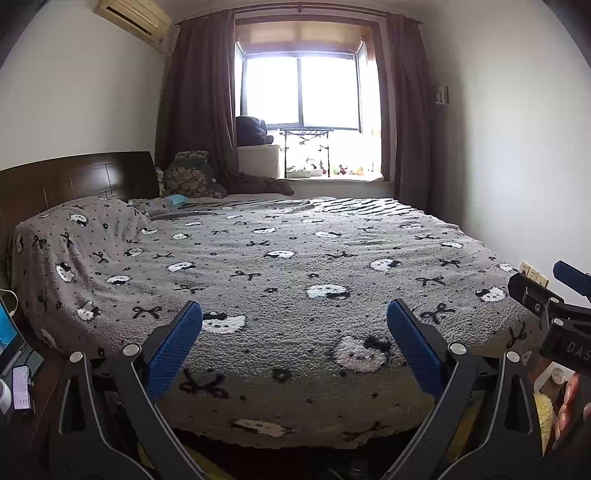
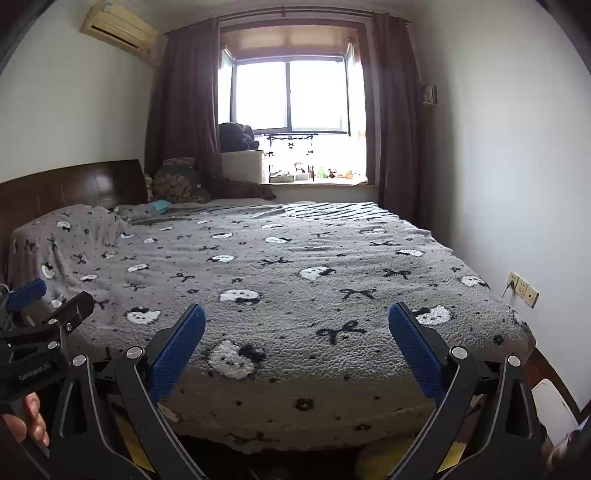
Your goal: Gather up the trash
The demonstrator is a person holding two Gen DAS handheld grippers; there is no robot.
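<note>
The left gripper (image 1: 294, 345) has its blue ribbed fingers (image 1: 173, 347) spread wide with nothing between them, held above the near edge of the bed (image 1: 295, 266), which is covered by a grey fleecy blanket patterned with white cat faces and black bows. The right gripper (image 2: 297, 347) is likewise fully spread and holds nothing, its blue fingers (image 2: 415, 349) over the same near edge, towards the right corner. Each gripper shows at the side of the other's view.

No piece of trash can be made out on the blanket. A small light-blue item (image 1: 176, 199) lies at the far left corner of the bed beside the covered pillow (image 1: 85, 221); what it is cannot be told.

The dark wooden headboard (image 1: 74, 181) runs along the bed's left side. Beyond the far edge stand brown curtains (image 1: 201, 99) around a bright window (image 1: 301, 92), with small toys (image 1: 343, 170) on the sill. A cream air conditioner (image 1: 133, 18) hangs high on the left wall, and a wall socket (image 2: 522, 290) sits low on the right wall. A phone (image 1: 21, 386) lies on the dark surface at the left view's lower left.
</note>
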